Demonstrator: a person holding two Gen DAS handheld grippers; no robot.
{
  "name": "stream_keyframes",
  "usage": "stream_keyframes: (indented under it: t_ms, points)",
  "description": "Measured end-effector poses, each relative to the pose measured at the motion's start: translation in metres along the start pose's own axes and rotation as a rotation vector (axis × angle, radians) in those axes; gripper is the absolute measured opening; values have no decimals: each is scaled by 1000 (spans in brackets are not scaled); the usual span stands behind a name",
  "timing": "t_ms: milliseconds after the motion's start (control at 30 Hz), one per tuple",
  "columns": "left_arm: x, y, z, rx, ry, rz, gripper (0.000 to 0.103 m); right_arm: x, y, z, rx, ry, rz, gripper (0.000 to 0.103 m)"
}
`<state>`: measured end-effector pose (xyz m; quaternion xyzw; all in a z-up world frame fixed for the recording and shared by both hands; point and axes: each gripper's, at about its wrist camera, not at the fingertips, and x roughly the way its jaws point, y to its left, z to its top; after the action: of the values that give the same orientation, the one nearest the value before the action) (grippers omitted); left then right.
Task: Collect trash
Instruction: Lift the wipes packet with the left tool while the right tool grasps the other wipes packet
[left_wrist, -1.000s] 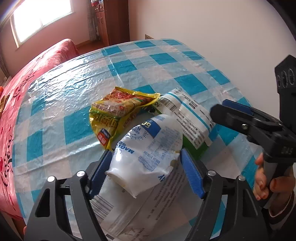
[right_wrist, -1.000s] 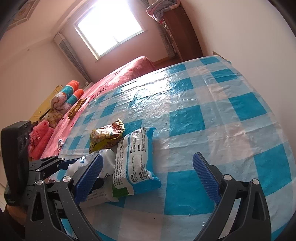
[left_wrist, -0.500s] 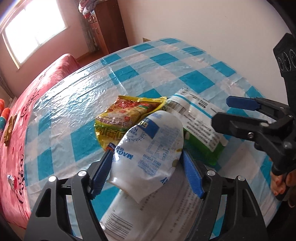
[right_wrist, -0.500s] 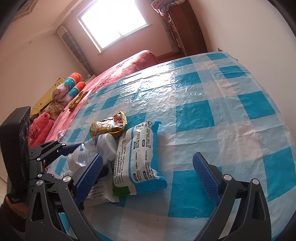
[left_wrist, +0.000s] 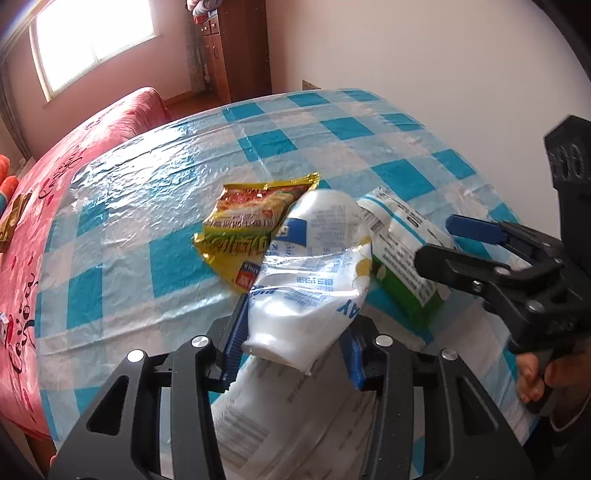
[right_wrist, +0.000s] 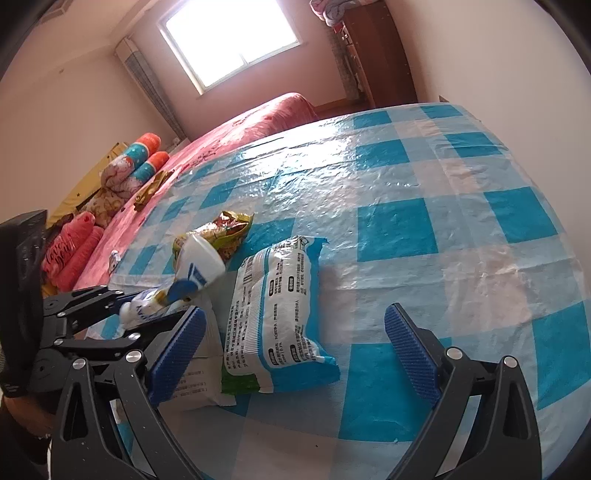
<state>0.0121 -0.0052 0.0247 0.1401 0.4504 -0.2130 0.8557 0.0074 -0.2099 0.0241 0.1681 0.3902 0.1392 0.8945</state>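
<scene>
A white plastic bottle (left_wrist: 314, 266) with a blue label is squeezed out of shape between the blue pads of my left gripper (left_wrist: 295, 343), whose jaws are closing on it near its neck. The bottle (right_wrist: 199, 262) sticks up above the table. Behind it lies a yellow noodle wrapper (left_wrist: 251, 221), to its right a white, blue and green packet (left_wrist: 402, 251), and under it a flat white packet (left_wrist: 295, 413). My right gripper (right_wrist: 295, 314) hovers open over the near part of the white, blue and green packet (right_wrist: 280, 258), touching nothing.
The table wears a blue-and-white checked plastic cloth (right_wrist: 443, 184). A white wall runs along its right side. A red bed (left_wrist: 37, 206) with rolled pillows (right_wrist: 144, 158) borders its left edge. A wooden wardrobe (left_wrist: 236, 48) stands at the back.
The left jaws have closed in and crumpled the bottle, which now tilts up off the flat packet. The right gripper has stayed open in nearly the same place.
</scene>
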Motion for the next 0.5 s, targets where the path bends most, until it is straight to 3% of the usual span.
stream_keyframes:
  t_ms: [100,167,200,500]
  points:
    - [-7,3,-5,2,-1,7,58,4,4,0,-20,15,-14,96]
    - [-12,8,-11,5,14,12,74,5,5,1,-30,19,-26,96]
    - [-15,9,-15,13,22,18,77,6,7,1,-39,23,-36,96]
    - [-29,0,-50,136,29,-40,92,19,25,0,-145,66,-122,97]
